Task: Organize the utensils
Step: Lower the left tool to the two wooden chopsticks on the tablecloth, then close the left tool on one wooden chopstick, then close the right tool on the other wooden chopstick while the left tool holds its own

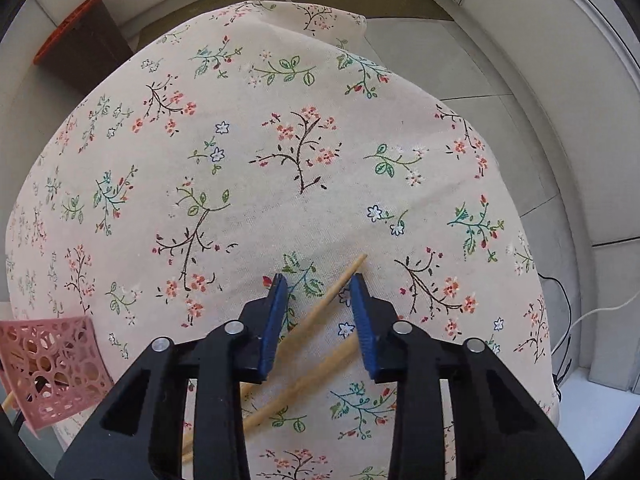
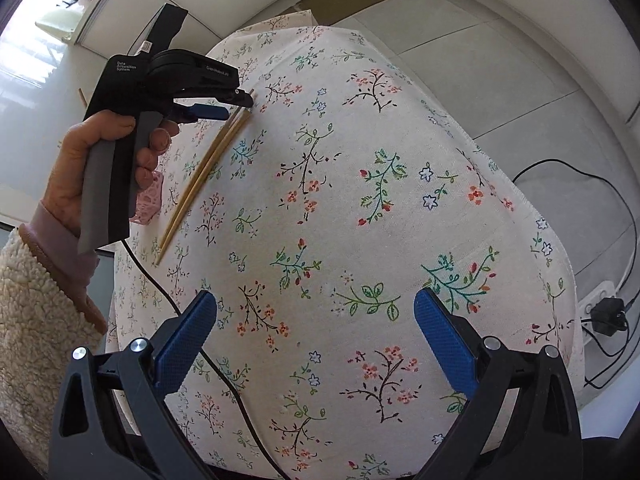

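Observation:
A pair of bamboo chopsticks [image 1: 320, 312] lies on the floral tablecloth [image 1: 280, 160]. My left gripper [image 1: 320, 284] is open, its blue fingers either side of the chopsticks' upper ends, low over the cloth. In the right wrist view the chopsticks [image 2: 204, 172] lie at the table's left side with the left gripper [image 2: 236, 106] over their far tips. My right gripper [image 2: 316, 304] is open wide and empty, over the near part of the cloth. A pink perforated utensil holder [image 1: 52, 368] stands at the lower left with a stick in it.
A brown bin with an orange rim [image 1: 76, 36] stands on the floor beyond the table. A black cable [image 2: 192, 340] runs across the cloth. A power strip [image 2: 600, 300] and cords lie on the floor at right.

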The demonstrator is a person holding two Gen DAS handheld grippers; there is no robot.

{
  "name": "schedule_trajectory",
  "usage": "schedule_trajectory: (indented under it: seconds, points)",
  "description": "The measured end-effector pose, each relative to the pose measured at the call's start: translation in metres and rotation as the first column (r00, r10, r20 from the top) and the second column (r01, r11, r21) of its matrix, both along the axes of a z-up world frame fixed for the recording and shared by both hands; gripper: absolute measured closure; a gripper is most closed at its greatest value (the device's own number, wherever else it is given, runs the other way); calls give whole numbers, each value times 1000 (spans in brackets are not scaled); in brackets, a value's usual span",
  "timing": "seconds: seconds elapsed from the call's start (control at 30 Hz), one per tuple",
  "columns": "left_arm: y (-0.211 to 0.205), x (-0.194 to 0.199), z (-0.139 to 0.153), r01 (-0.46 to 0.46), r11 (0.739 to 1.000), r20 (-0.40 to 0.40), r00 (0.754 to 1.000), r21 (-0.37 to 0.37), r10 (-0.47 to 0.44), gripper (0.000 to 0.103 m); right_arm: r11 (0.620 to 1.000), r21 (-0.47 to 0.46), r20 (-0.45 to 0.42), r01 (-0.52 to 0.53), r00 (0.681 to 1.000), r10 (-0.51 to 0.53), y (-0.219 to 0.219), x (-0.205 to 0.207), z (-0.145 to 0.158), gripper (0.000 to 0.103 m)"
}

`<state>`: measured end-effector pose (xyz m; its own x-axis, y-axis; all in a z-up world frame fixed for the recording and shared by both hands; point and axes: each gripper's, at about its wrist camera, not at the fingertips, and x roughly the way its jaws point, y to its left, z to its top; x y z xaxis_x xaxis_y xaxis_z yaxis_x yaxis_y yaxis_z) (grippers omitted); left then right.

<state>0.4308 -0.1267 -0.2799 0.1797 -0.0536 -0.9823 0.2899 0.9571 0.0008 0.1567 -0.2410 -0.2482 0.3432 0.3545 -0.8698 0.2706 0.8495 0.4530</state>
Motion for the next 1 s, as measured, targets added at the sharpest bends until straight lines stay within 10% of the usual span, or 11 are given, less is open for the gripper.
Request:
schedule_trajectory:
  seconds: [0.27,0.87,0.97,1.0]
  points:
    - [35,-21,15,-51,997,33,998,-56,53,99,992,-130,12,-2,1000,4,12,17,7,7]
    - [143,-198,188,11,975,411,908,-222,84,99,962,-272,-81,-21,997,-1,70,201,-13,8]
    - [153,-209,198,-4,974,435,894,-226,104,99,951,-307,-92,-20,996,-9,77,203,-23,29]
    - [156,-212,201,-11,973,441,890,-229,114,99,940,-339,-79,-29,997,2,82,202,-21,53]
